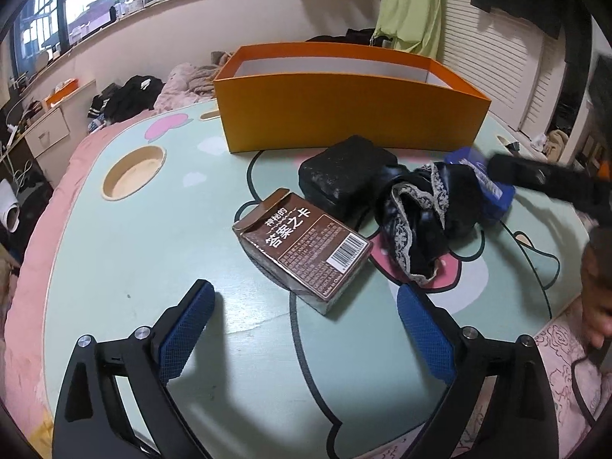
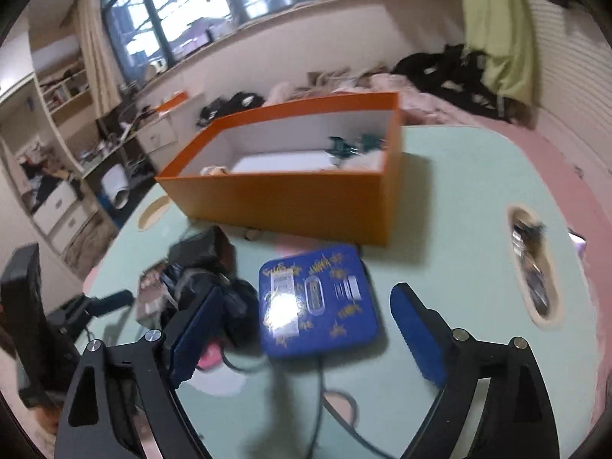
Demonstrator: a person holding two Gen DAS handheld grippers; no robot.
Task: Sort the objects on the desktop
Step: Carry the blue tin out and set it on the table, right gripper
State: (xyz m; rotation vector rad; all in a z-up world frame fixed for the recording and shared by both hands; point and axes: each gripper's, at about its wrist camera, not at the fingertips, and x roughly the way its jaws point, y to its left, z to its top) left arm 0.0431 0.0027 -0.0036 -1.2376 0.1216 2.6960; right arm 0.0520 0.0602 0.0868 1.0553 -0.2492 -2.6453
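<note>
Left gripper: jaws spread wide, nothing between the pads, poised above the counter just short of the card box.

Card box: brown carton lying flat on its broad face, barcode side up. Its long axis runs diagonally in the left wrist view, from the open flap end at upper left to the closed end at lower right, nearest the gripper.

Beside it, farther in: a black pouch, flat on the counter. To its right, a heap of black cloth with pale lace trim, touching the pouch and overlapping the edge of the blue tin.

Blue tin: squarish with rounded corners, lying flat, lid up, with yellow markings. It lies on the counter between the box and the right gripper.

Right gripper: jaws spread, holding nothing. The tin lies just ahead of the gap between the pads; the left pad overlaps the cloth heap in view.

Box: orange, open-topped, white inside, long axis running across the far side of the counter. Inside, at its right end, teal binder clips; at the near left corner, a pale item too blurred to identify.
</note>
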